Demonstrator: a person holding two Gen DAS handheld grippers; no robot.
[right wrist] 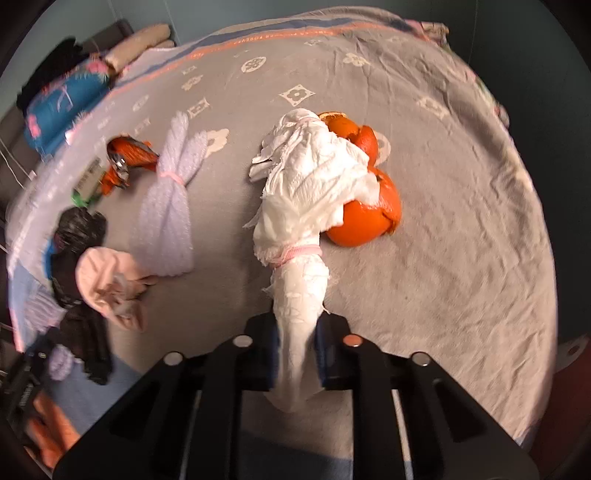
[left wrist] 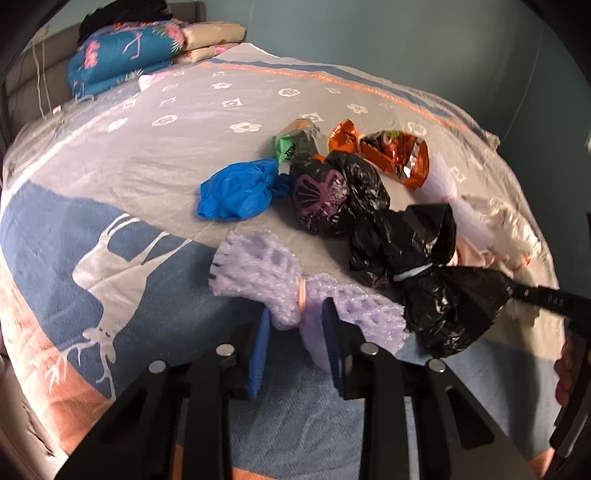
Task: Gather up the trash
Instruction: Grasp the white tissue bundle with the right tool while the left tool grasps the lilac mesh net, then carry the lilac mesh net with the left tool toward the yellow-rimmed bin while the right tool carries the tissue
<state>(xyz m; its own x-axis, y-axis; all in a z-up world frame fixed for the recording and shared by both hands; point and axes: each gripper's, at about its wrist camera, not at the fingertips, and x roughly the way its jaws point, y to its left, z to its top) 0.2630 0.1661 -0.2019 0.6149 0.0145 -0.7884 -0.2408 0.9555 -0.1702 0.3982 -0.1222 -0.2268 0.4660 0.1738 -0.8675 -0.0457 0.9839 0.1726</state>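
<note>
Grab step: my right gripper (right wrist: 295, 354) pinched the tail of the white tissue bundle (right wrist: 306, 184) lying near-centre on the bed cover (right wrist: 461, 258), beside orange peel (right wrist: 364, 218). My left gripper (left wrist: 297, 343), tilted down, squeezed the purple foam net (left wrist: 280, 273). Next, probably lift both clear.

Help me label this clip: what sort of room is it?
Most likely a bedroom: trash lies on a patterned bedspread, with folded quilts and pillows stacked against a padded headboard.
</note>
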